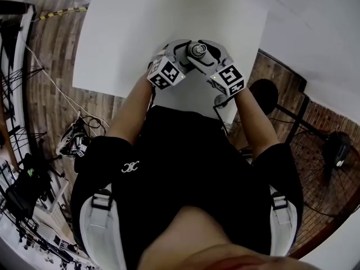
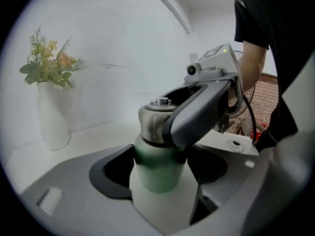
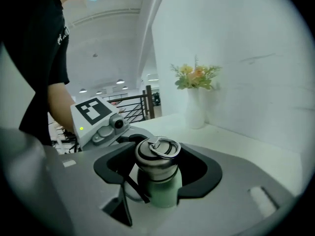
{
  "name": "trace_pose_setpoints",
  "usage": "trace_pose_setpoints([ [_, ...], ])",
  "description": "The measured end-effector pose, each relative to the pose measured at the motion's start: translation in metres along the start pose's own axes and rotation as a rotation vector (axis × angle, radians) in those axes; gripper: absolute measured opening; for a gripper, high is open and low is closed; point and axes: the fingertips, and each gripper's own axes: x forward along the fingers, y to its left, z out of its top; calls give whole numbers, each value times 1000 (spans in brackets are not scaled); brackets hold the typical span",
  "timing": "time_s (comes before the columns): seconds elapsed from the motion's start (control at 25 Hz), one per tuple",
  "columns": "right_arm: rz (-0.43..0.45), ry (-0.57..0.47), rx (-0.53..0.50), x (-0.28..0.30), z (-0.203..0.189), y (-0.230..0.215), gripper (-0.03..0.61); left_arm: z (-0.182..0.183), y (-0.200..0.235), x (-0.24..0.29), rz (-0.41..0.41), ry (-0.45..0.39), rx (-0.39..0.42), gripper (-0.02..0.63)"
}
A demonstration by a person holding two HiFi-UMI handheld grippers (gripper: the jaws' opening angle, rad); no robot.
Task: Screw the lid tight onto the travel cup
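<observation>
A green travel cup [image 2: 157, 168] with a steel lid [image 3: 157, 156] stands on the white table [image 1: 140, 27]. My left gripper [image 2: 160, 173] is shut on the cup's green body, with a dark pad against each side. From the other side my right gripper [image 3: 158, 165] is shut on the lid, whose ring lies flat on top. In the left gripper view one right-gripper finger [image 2: 197, 112] crosses the lid's side. In the head view the two grippers meet near the table's front edge around the lid [image 1: 197, 50]. The cup's base is hidden.
A white vase of flowers [image 2: 49, 107] stands against the wall at the back of the table, also in the right gripper view as the vase [image 3: 196, 107]. On the wooden floor, cables [image 1: 73, 139] lie to the left and a fan [image 1: 323, 162] stands to the right.
</observation>
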Motion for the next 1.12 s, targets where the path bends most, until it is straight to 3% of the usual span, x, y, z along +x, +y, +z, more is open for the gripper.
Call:
trace_pose_setpoints([
  [0.24, -361, -99, 106, -7, -3, -11, 267, 0, 0, 3, 22, 6, -14, 390],
  [0.36, -435, -115, 131, -8, -3, -12, 267, -1, 0, 4, 25, 7, -22, 390],
  [0.44, -418, -118, 134, -7, -2, -12, 268, -2, 0, 3, 28, 5, -27, 390],
  [0.56, -308, -118, 86, -12, 1, -8, 272, -1, -1, 5, 33, -1, -30, 390],
  [0.68, -114, -38, -64, -20, 2, -2, 273, -1, -1, 7, 27, -6, -26, 390],
  [0.84, 182, 220, -404, -28, -11, 6, 275, 0, -4, 10, 9, -6, -17, 389],
  [1.12, 583, 649, -1037, -30, -26, 9, 275, 4, -5, 14, -1, 1, -11, 388],
])
